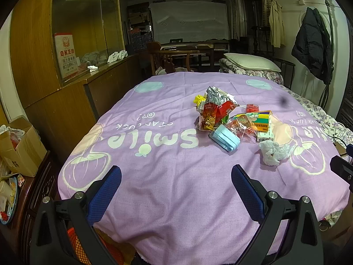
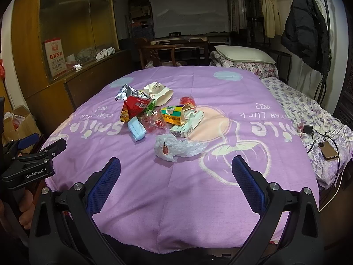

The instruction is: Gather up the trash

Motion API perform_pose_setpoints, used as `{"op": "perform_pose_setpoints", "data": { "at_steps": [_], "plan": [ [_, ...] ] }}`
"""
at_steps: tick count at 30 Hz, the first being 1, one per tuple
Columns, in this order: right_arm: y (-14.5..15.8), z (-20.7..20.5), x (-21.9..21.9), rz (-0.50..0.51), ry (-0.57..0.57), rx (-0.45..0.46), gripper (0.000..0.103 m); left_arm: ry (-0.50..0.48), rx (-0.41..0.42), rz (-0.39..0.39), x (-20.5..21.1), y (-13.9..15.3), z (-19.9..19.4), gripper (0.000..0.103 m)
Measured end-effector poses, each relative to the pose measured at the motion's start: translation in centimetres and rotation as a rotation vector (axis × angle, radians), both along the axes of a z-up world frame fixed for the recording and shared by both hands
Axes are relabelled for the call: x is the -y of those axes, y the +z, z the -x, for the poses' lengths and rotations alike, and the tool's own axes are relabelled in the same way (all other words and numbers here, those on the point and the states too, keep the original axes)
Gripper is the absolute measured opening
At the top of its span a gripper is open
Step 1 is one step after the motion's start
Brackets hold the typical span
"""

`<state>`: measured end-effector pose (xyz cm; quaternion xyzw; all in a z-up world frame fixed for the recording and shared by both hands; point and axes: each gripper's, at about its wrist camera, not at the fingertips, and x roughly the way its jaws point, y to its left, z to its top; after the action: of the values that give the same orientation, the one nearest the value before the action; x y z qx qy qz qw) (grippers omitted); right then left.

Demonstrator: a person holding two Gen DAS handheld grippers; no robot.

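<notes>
A lived-in home, probably a bedroom doubling as a dining room: a pillow [image 2: 242,54] on folded floral bedding [image 2: 245,65], a floral-sheeted bed [image 2: 308,110], 2 coats on a rack [image 2: 305,28], wooden cabinets [image 1: 66,33], and a purple cloth-covered table [image 1: 176,176].

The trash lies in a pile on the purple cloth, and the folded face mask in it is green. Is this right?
Not quite: the folded face mask is light blue, as the right wrist view shows. The trash does lie in a pile on the purple cloth.

Trash pile [image 2: 158,114] mid-cloth [image 2: 198,198], crumpled bag [image 2: 176,148] just before it
</notes>
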<state>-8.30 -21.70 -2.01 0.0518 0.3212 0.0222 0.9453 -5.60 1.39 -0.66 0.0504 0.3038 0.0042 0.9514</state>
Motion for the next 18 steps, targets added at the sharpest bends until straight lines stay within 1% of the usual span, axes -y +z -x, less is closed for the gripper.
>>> {"op": "perform_pose_setpoints", "data": {
  "at_steps": [18],
  "plan": [
    [-0.31, -0.18, -0.19, -0.006, 0.012, -0.008, 0.096, -0.003, -0.002, 0.004, -0.19, -0.06, -0.02, 0.097]
  ]
}}
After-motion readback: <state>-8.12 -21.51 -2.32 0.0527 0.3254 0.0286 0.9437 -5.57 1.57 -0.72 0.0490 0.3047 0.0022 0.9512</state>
